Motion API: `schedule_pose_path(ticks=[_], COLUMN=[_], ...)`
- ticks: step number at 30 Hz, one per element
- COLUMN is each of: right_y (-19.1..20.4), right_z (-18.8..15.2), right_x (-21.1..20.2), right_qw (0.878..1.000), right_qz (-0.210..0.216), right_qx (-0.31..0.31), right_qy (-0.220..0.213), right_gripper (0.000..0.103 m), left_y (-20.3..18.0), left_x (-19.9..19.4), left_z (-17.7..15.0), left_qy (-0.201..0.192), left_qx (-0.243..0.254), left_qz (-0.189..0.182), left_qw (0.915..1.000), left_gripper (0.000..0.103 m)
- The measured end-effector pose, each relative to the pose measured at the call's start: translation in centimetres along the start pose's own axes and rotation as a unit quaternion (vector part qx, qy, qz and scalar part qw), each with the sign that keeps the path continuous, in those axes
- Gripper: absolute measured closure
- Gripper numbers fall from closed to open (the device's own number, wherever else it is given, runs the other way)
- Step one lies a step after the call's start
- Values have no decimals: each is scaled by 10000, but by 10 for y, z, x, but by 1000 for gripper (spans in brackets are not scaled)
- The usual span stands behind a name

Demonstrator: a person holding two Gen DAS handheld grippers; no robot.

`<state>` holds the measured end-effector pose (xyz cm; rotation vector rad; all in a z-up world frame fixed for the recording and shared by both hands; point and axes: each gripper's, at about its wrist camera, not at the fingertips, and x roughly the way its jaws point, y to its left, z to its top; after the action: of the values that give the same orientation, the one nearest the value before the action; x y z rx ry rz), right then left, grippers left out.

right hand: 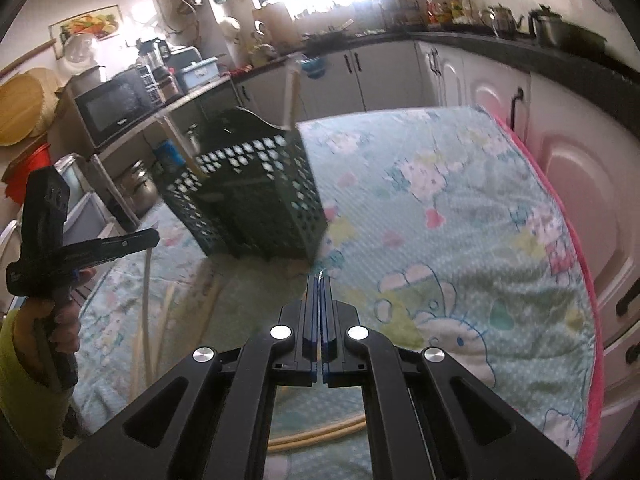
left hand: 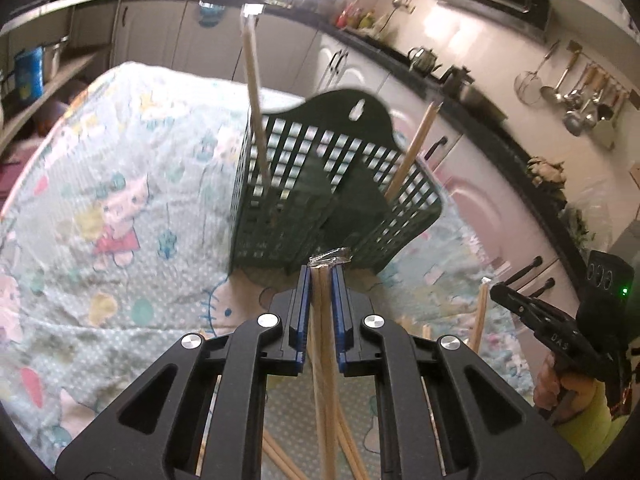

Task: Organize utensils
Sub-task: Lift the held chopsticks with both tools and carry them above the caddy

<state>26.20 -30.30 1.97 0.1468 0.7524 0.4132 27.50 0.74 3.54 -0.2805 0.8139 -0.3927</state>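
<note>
A dark green slotted utensil basket (left hand: 320,184) stands on the cartoon-print cloth; it also shows in the right wrist view (right hand: 252,196). Two wooden chopsticks lean in it, one at the left (left hand: 254,92) and one at the right (left hand: 416,148). My left gripper (left hand: 320,270) is shut on a pair of wooden chopsticks (left hand: 326,360) with foil-wrapped tips, just in front of the basket. My right gripper (right hand: 319,280) is shut on a thin chopstick with a foil tip (right hand: 320,274); its shaft (left hand: 480,312) shows in the left wrist view.
More chopsticks lie on the cloth below the left gripper (left hand: 280,456) and to the right gripper's left (right hand: 168,312). The table (right hand: 460,208) is ringed by white cabinets (right hand: 560,152) and a dark counter. Ladles (left hand: 580,100) hang on the wall.
</note>
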Motion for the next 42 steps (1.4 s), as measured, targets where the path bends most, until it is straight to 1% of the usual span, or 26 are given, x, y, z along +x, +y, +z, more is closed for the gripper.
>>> schedule_pose_path(ticks=[3,11,16,23,32,36,39,42], right_y=[11,44,61,81,99,104,106,107], right_z=[7,24,33,56,88,106,121,135], right_x=[-8,-27,-34,-45,-55,-59,-59,-58], right_qw=[9999,9983,9971,9944,9898,9868,9848,9832], right_qz=[103,354,441,535,626,671,659,617], right_qx=[-91,-288,-388,-527,-638,-663,-665,-647], right_qy=[-95,-358,-484,-746,-1107,-1315,-1461,-1589], right_gripper=[102,102,102,102,102,102,102,102], left_y=[-6,-22,-28,-41,-54,-61,-62,-63], left_x=[-15,-37,-49,-68,-79,-82,-83,-83], left_z=[6,16,25,43,76,93,104,118], left_qy=[-162,-444,-561,-780,-1113,-1267,-1348,-1512], left_qx=[86,251,315,510,714,821,830,812], left_qz=[-53,-250,-359,-485,-478,-384,-347,-273], left_qw=[9998,9984,9973,9945,9901,9878,9868,9848], left_gripper=[98,98,98,98,98,98,98,98])
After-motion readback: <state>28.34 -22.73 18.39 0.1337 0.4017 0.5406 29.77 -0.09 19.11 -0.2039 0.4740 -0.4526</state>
